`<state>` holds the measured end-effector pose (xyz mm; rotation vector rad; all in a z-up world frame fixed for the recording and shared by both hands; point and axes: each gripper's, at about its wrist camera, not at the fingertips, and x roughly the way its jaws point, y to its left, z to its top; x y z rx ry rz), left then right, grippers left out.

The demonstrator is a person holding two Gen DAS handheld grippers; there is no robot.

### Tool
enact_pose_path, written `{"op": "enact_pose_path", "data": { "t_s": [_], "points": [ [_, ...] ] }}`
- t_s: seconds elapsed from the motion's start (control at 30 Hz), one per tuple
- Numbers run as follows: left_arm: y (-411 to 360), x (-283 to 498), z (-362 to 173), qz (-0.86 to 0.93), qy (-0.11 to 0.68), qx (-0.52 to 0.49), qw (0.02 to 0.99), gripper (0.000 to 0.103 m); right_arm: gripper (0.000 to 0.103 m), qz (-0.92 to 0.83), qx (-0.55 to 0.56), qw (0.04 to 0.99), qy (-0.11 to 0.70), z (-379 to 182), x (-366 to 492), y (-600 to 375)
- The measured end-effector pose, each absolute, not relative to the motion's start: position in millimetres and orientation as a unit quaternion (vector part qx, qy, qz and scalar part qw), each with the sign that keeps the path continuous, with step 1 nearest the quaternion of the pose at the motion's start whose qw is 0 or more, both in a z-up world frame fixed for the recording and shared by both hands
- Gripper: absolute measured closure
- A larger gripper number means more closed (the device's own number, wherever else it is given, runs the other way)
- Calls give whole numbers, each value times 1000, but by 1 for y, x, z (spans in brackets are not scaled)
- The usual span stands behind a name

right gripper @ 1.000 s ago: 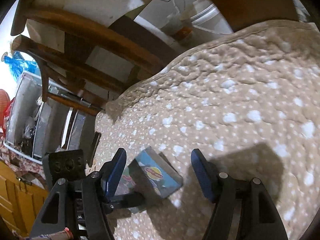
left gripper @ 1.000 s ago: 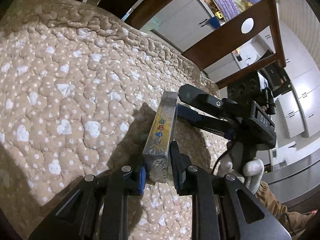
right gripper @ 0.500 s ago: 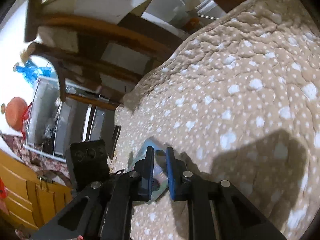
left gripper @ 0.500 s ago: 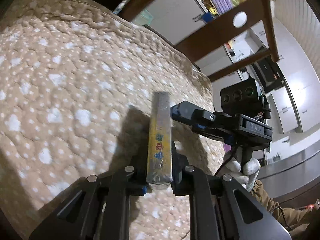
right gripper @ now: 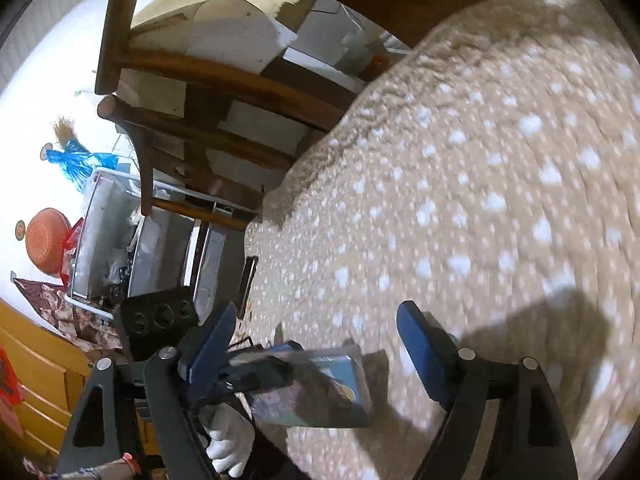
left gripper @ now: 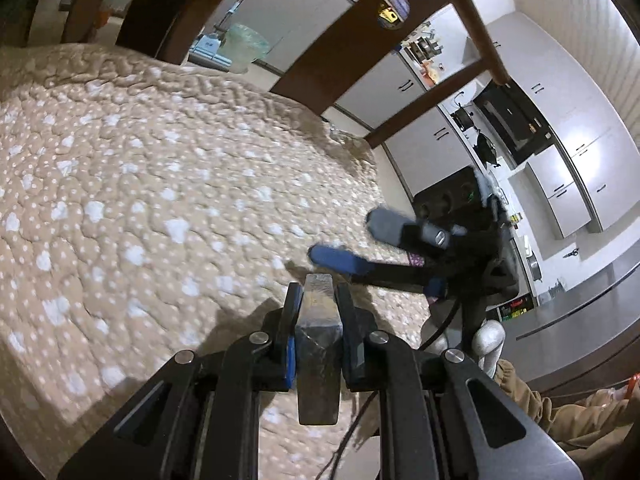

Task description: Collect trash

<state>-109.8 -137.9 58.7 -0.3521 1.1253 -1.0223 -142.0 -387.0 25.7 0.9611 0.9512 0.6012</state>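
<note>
Item one, the trash: a flat, rectangular foil wrapper [left gripper: 319, 344], silvery and creased along its narrow edge as I see it from my left wrist camera, where it stands edge-on between the pads. From my right wrist camera the same wrapper [right gripper: 316, 392] shows its broad face: glossy film, dark with a blue panel and a small round yellow-orange mark near one corner, the print too blurred for me to read. It is held up above the covering, not lying on it, and throws a shadow below.

Item two, my left gripper [left gripper: 318, 300]: black, angular frame with bolt heads, blue-lined pads, clamped on the wrapper from both sides.

Item three, my right gripper [right gripper: 316, 334]: same black frame, its blue fingers [right gripper: 420, 344] spread wide, nothing between them; the wrapper sits just below that gap. In the left view this gripper [left gripper: 340, 236] is motion-blurred, beside the wrapper's far end.

Item four, the quilted cover [left gripper: 140, 184]: beige, puckered stitching, white dots and blotches, soft and padded.

Item five, wooden chair [right gripper: 208, 92]: dark brown rails and slats beyond the cover's edge.

Item six, white cabinets [left gripper: 560, 92] with dark handles.
</note>
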Motion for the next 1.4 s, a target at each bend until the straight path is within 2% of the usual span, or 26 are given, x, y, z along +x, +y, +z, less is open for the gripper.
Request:
{"op": "enact_pose_path", "data": {
  "t_s": [0.13, 0.2, 0.3, 0.37, 0.43, 0.47, 0.73, 0.87, 1.4],
  "points": [
    [-135, -115, 66, -473, 504, -201, 694, 87, 15, 299, 474, 707, 431, 20, -167, -388],
    [-131, -117, 70, -477, 502, -223, 687, 87, 19, 322, 489, 693, 421, 21, -179, -388],
    [-125, -118, 74, -481, 500, -254, 674, 88, 34, 350, 502, 681, 403, 29, -197, -390],
    [-118, -120, 79, -483, 495, -273, 668, 87, 56, 356, 496, 685, 399, 33, -207, -392],
    [-116, -122, 84, -484, 493, -280, 666, 87, 70, 359, 494, 686, 395, 34, -213, -394],
    [-116, -123, 86, -484, 493, -280, 666, 87, 74, 360, 496, 687, 391, 34, -217, -396],
    [-143, -139, 96, -490, 503, -269, 659, 87, 75, 383, 497, 691, 358, 42, -233, -409],
    [-158, -141, 102, -492, 503, -258, 662, 87, 79, 379, 506, 693, 346, 43, -242, -423],
    [-200, -151, 121, -502, 501, -210, 673, 86, 80, 366, 524, 705, 306, 51, -263, -460]
  ]
}}
